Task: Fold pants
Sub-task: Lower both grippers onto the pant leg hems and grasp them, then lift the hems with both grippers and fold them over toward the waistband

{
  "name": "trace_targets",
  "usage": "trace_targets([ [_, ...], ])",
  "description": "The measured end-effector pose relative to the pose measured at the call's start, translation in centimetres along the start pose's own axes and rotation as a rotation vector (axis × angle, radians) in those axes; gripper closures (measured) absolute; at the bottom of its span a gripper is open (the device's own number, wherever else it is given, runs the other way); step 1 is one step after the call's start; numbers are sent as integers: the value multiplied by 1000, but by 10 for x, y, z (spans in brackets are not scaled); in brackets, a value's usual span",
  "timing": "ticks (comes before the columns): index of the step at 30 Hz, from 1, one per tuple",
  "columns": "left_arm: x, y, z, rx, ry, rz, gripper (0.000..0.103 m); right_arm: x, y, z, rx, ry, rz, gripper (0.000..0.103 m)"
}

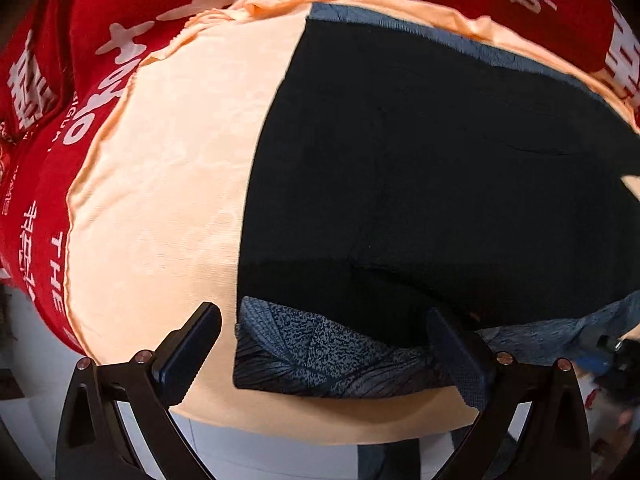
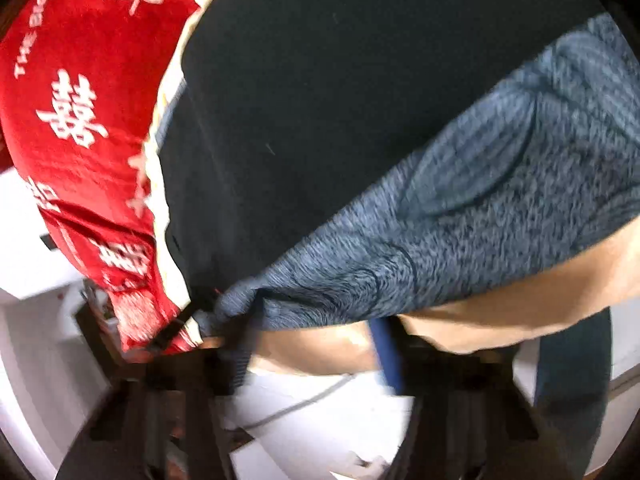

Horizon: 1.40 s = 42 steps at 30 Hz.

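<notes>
On the peach cloth (image 1: 160, 200), over a red printed cover (image 1: 48, 80), the black pants (image 1: 420, 160) were laid flat, their grey-blue patterned band (image 1: 320, 352) turned out at the near edge. That band was straddled, untouched, by the wide-open left gripper (image 1: 326, 354). The right gripper (image 2: 312, 344) was blurred; whether the bunched band corner (image 2: 236, 300) was pinched could not be told.

Peach sheet (image 1: 160, 200) over red printed blanket (image 1: 48, 152); white floor (image 2: 312, 420) below.
</notes>
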<state>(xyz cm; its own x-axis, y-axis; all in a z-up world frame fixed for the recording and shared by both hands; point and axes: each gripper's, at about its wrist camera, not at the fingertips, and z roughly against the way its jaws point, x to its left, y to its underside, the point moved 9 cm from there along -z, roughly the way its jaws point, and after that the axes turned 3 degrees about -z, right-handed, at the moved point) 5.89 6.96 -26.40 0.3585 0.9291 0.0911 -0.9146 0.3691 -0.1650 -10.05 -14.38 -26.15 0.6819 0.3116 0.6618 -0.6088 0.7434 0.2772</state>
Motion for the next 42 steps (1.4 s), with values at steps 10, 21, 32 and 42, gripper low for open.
trace_targets([
  [10, 18, 28, 9, 52, 175, 156, 0, 11, 2, -6, 41, -75, 50, 64],
  [21, -11, 48, 15, 100, 547, 384, 0, 80, 13, -48, 121, -170, 152, 74],
  [32, -29, -5, 10, 36, 676, 549, 0, 91, 23, -25, 151, -178, 227, 74],
  [42, -26, -3, 3, 96, 596, 462, 53, -7, 1, 10, 8, -97, 102, 72],
])
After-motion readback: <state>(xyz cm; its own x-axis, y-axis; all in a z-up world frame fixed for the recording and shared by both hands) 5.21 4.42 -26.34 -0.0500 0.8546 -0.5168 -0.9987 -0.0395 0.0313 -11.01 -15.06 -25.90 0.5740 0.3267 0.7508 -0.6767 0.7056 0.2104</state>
